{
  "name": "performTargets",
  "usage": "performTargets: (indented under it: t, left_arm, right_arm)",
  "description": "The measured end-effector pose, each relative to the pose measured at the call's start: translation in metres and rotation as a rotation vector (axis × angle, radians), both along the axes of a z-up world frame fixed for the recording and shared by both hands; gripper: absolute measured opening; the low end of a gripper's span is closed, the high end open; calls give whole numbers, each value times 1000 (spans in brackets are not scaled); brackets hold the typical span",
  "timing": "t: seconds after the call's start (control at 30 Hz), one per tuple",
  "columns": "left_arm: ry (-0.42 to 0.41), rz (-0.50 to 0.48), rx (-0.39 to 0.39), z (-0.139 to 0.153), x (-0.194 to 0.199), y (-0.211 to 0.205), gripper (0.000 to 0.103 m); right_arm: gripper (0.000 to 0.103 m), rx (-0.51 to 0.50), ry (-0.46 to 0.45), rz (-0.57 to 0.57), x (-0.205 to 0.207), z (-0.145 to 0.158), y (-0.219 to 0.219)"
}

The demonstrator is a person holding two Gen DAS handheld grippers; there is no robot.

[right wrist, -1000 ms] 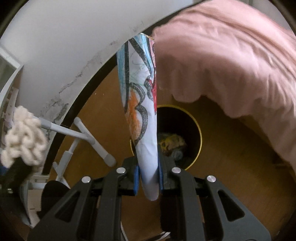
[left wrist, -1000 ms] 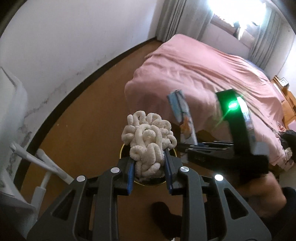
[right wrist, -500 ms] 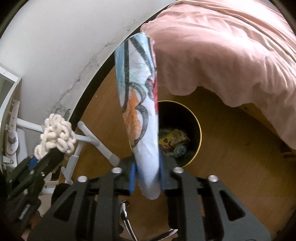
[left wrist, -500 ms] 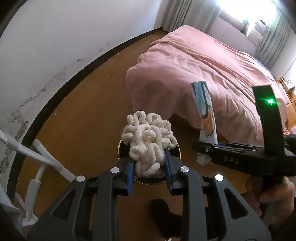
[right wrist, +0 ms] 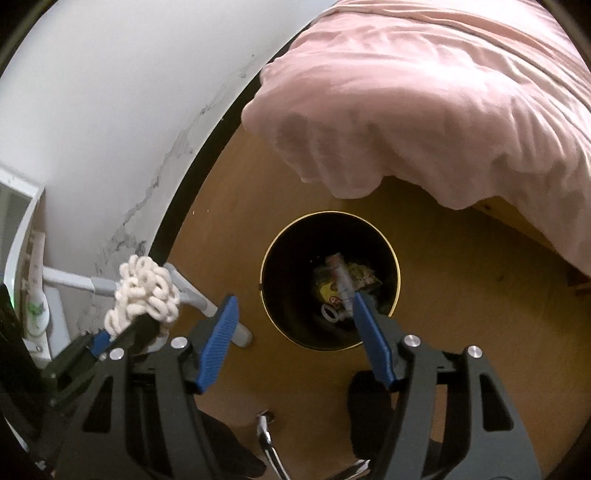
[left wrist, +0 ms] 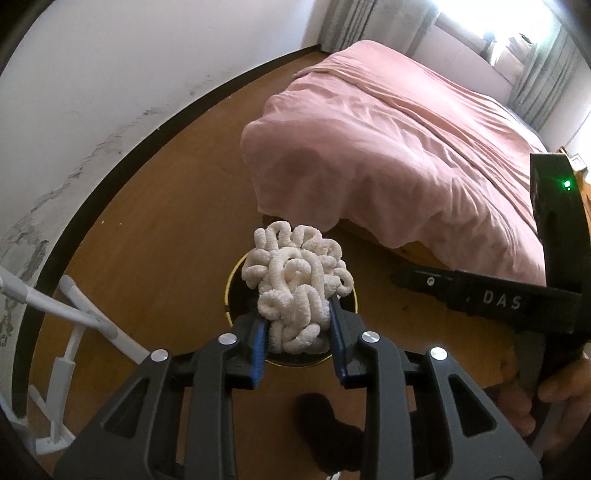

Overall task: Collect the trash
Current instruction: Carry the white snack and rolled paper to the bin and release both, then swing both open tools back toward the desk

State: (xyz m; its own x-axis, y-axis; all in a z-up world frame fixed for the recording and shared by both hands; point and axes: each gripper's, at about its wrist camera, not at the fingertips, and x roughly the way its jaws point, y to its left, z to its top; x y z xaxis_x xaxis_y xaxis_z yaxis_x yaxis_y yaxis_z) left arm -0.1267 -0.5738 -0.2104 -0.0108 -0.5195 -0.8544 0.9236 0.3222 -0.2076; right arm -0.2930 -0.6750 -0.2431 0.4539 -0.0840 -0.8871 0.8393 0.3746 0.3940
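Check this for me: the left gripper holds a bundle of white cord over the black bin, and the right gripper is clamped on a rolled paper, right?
Not quite. The left gripper does hold the bundle of white cord over the black bin, but the right gripper grips nothing: the right wrist view shows its jaws opening with only the bin between them.

This is a bedroom in a home. A large bed [left wrist: 406, 147] with a pink cover fills much of the room. Behind the bed hang grey curtains [left wrist: 369, 22] at a bright window. Just beside the bed's corner, a round bin [right wrist: 330, 280] stands on the wooden floor [left wrist: 166, 229]; the white wall [left wrist: 110, 74] near it looks stained, perhaps damp.
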Motion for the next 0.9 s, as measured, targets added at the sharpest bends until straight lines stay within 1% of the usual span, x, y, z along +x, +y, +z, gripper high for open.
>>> performTargets:
  t: [0.07, 0.13, 0.17, 0.2, 0.27, 0.4, 0.5, 0.57, 0.6, 0.7, 0.77, 0.8, 0.87, 0.9]
  left_arm:
    - [4, -2, 7, -3, -1, -6, 42]
    - [8, -2, 9, -6, -2, -11, 52]
    - [5, 0, 12, -6, -2, -13, 55]
    - [4, -1, 15, -7, -3, -14, 56]
    - [9, -4, 16, -6, -4, -18, 63]
    - [-3, -6, 6, -2, -7, -19, 67]
    - [-17, -14, -4, 5, -12, -19, 72]
    - [-32, -27, -21, 16, -17, -14, 78]
    - [-37, -34, -27, 21, -18, -11, 79]
    - [-64, -53, -57, 51, -20, 8, 84]
    - [-86, -41, -84, 74, -16, 26, 88]
    - [-97, -34, -98, 86, -14, 37, 89]
    - [-124, -19, -128, 116, -6, 66, 89]
    - [-142, -15, -156, 134, -1, 85, 90]
  right_arm:
    - [63, -12, -7, -29, -7, 2, -4]
    - [63, -23, -13, -59, -11, 3, -5]
    - [63, -21, -25, -75, -15, 4, -7]
    - [64, -13, -34, -86, -18, 4, -8]
    - [65, -4, -42, -100, -21, 4, -10]
    - [67, -10, -50, -106, -24, 6, -12]
    - [69, -16, -52, -101, -24, 6, -13]
    - [69, -29, -56, -111, -24, 11, -13]
    - [70, -33, -59, -109, -24, 14, -13]
    - [70, -68, -61, -87, -19, 36, -12]
    - [70, -121, -71, -64, -12, 61, -7]
    - [72, -170, -86, -38, -4, 84, 1]
    - [75, -246, -100, 14, 13, 117, 17]
    - [76, -278, -116, 50, 24, 133, 29]
